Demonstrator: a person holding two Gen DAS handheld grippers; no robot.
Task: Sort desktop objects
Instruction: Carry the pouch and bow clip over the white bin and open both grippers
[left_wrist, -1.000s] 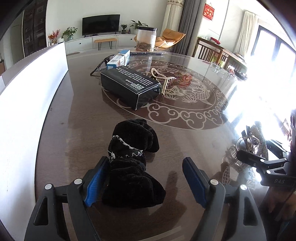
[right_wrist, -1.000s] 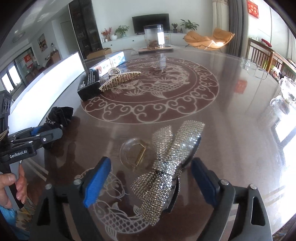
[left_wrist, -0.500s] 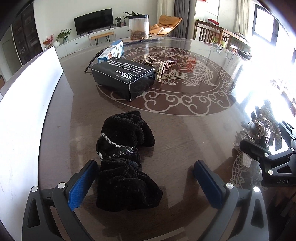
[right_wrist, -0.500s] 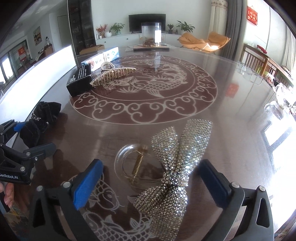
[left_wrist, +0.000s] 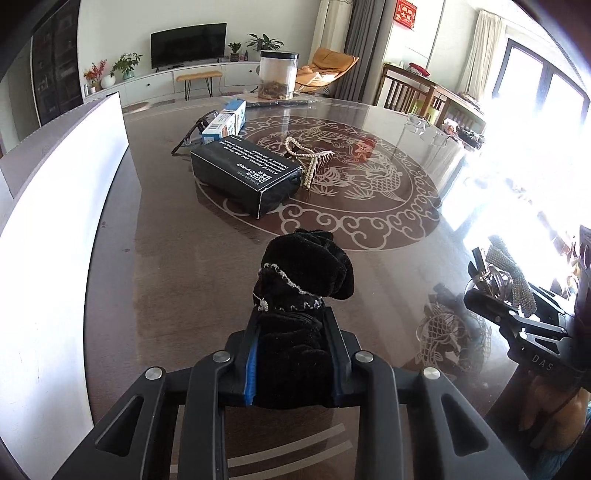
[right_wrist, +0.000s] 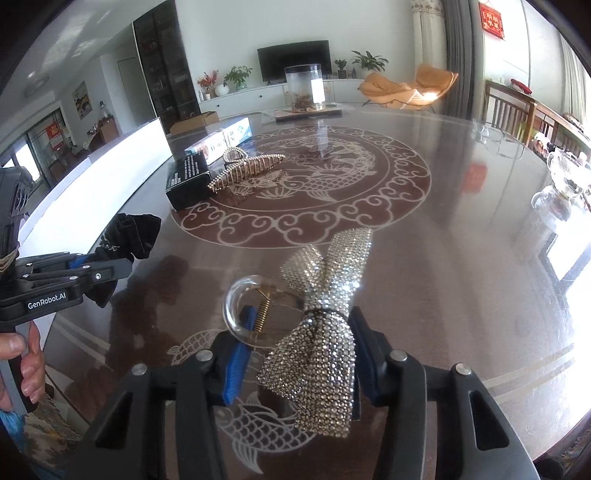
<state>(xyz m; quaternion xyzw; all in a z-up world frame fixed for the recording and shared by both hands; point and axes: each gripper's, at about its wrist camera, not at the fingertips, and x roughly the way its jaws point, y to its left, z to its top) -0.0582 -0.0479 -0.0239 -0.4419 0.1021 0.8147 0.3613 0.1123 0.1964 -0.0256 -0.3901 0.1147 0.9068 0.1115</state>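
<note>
My left gripper (left_wrist: 291, 328) is shut on a black velvet bow (left_wrist: 306, 273) trimmed with a thin bead chain; it also shows in the right wrist view (right_wrist: 125, 236). My right gripper (right_wrist: 303, 332) is shut on a silver rhinestone bow hair clip (right_wrist: 325, 295) with a clear plastic claw and a gold spring. The clip and right gripper show at the right edge of the left wrist view (left_wrist: 506, 269). Both sit low over the glossy brown table (right_wrist: 443, 258).
A black box (left_wrist: 243, 173), a gold pearl claw clip (left_wrist: 310, 158), a blue-white carton (left_wrist: 225, 122) and glasses (left_wrist: 192, 133) lie further back. A white panel (left_wrist: 62, 206) runs along the left. A clear jar (left_wrist: 277, 74) stands far back. Glassware (right_wrist: 561, 184) is at right.
Both grippers closed: the left onto the black bow, the right onto the rhinestone bow clip. Both were open around these objects before.
</note>
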